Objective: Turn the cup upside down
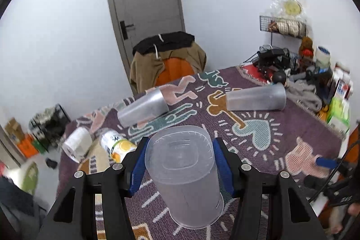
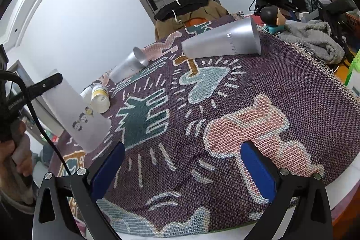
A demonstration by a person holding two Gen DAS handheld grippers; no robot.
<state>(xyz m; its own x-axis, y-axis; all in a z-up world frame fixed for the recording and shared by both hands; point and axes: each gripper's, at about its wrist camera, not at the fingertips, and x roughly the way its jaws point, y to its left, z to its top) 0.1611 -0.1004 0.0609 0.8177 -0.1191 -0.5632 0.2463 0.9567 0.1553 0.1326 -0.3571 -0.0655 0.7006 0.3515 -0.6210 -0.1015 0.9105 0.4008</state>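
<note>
My left gripper (image 1: 180, 145) is shut on a frosted translucent cup (image 1: 184, 174). The cup is held base up and mouth down, tilted, with its rim just above the patterned cloth. The same cup (image 2: 76, 114) shows in the right wrist view at the left, clamped by the left gripper's black finger (image 2: 45, 84). My right gripper (image 2: 182, 163) is open and empty, low over the cloth near the table's front edge. Two more frosted cups lie on their sides farther back: one at left (image 1: 144, 107) (image 2: 128, 66) and one at right (image 1: 256, 98) (image 2: 222, 42).
A patterned purple cloth (image 1: 258, 150) covers the round table. A small bottle (image 1: 117, 145) and a paper roll (image 1: 76, 145) lie at its left edge. Clutter, a grey towel (image 2: 312, 37) and a figurine (image 2: 273, 15) crowd the far right. A chair with clothes (image 1: 166, 57) stands behind.
</note>
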